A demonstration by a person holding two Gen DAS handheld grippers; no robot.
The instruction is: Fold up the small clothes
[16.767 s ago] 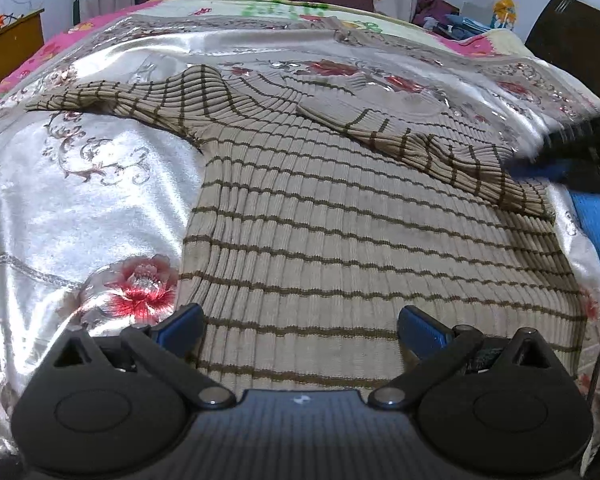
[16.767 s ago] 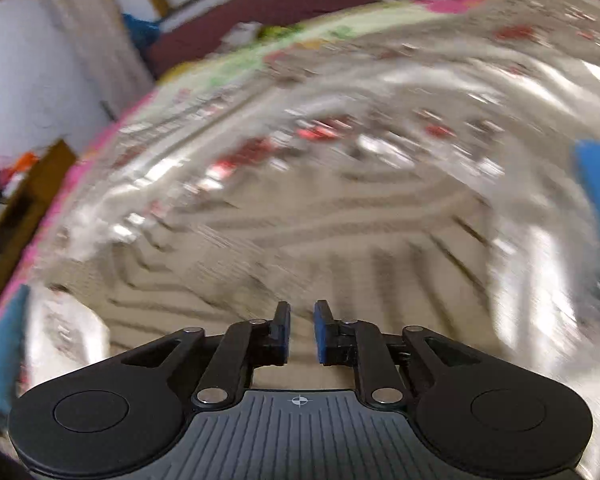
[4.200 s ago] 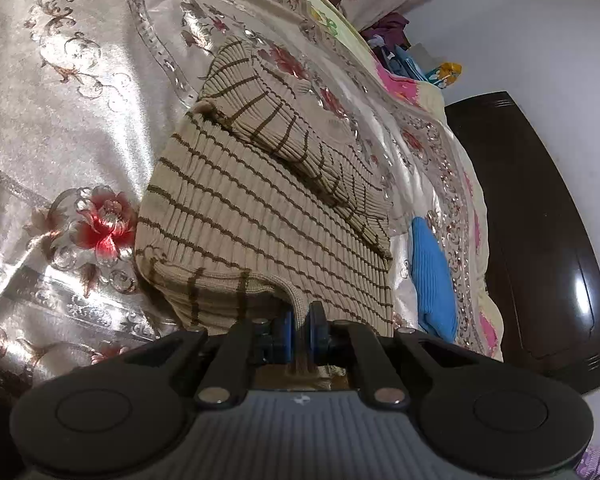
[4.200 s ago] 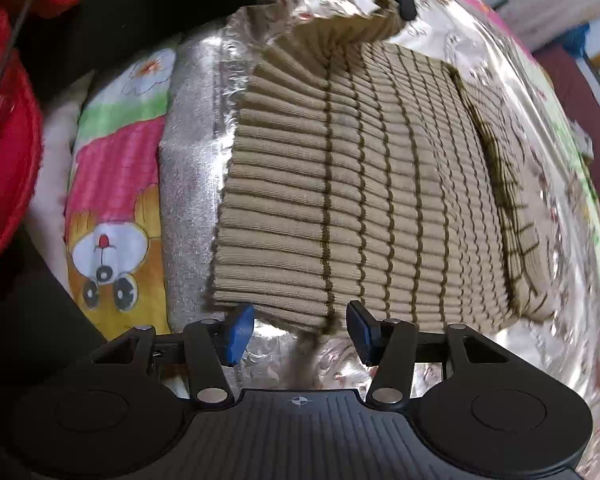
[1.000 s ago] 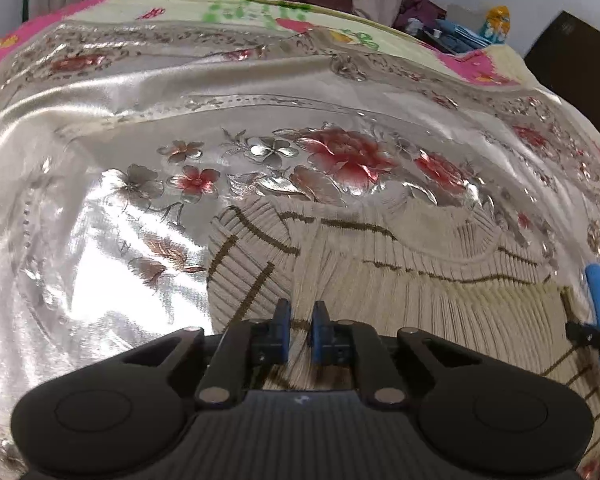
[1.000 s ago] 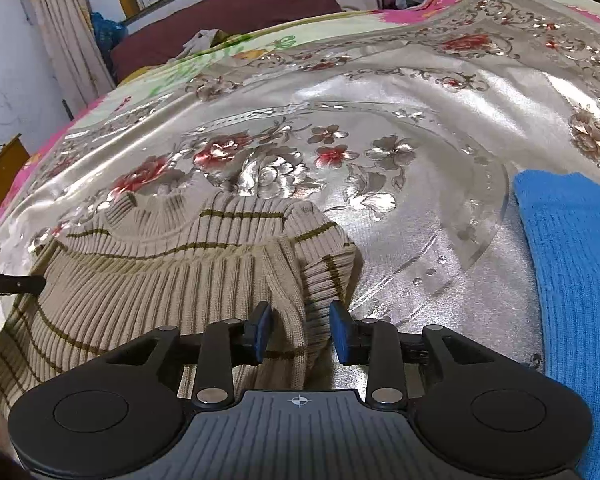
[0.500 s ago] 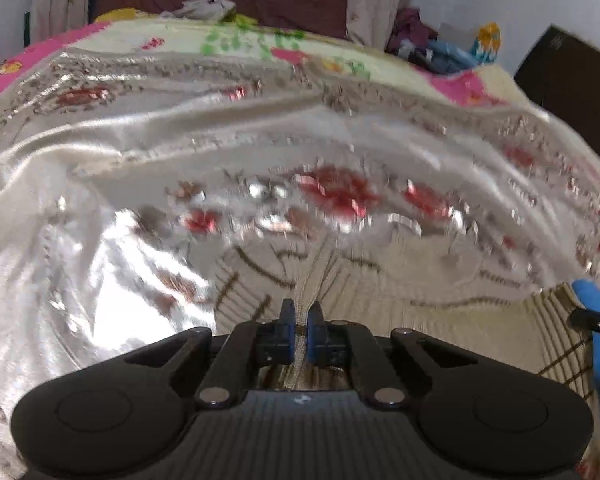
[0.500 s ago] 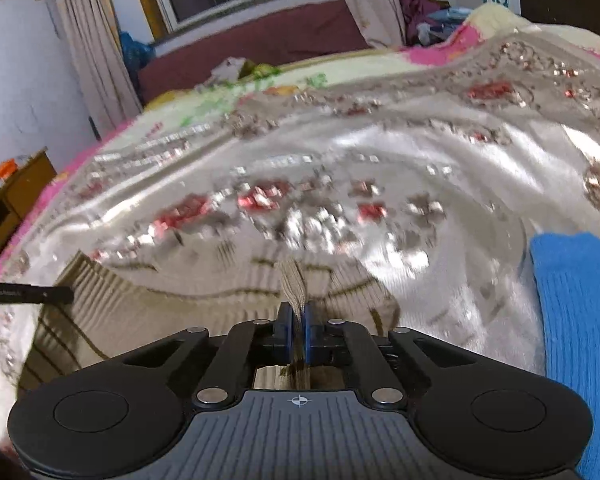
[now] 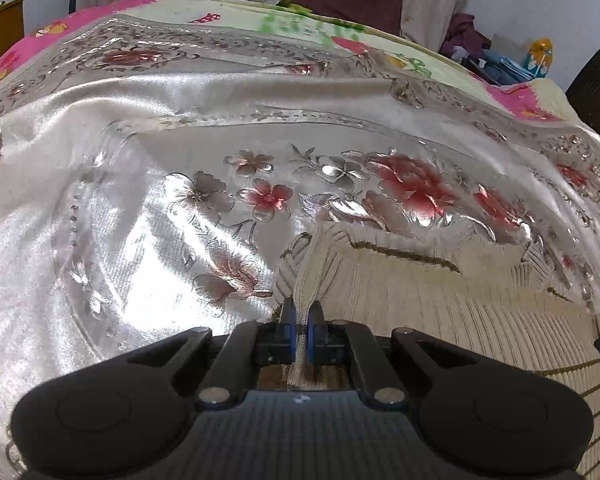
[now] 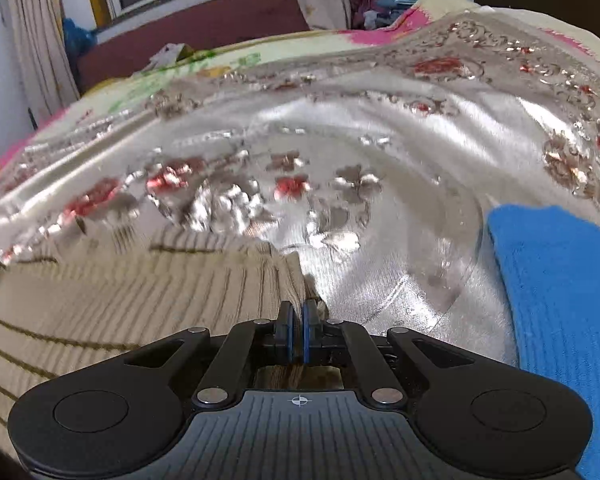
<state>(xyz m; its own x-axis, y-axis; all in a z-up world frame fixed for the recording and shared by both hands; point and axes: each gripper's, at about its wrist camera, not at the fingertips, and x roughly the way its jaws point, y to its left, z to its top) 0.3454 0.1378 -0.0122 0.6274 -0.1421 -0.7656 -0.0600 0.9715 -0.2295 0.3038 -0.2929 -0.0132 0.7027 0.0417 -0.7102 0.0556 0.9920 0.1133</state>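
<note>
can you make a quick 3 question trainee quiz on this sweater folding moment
1. True or false: the left gripper is shut on a fold of the striped sweater.
2. Multiple choice: what lies to the right of the right gripper on the bedspread? A) a blue knit garment B) a red towel C) a pair of shoes
3. Fill in: the right gripper pinches the sweater at its ____ edge, as seen in the right wrist view.

Key
1. True; cloth bunches up between the closed pads.
2. A, the blue knit garment.
3. Right; bare bedspread starts just beyond the pinch.
</note>
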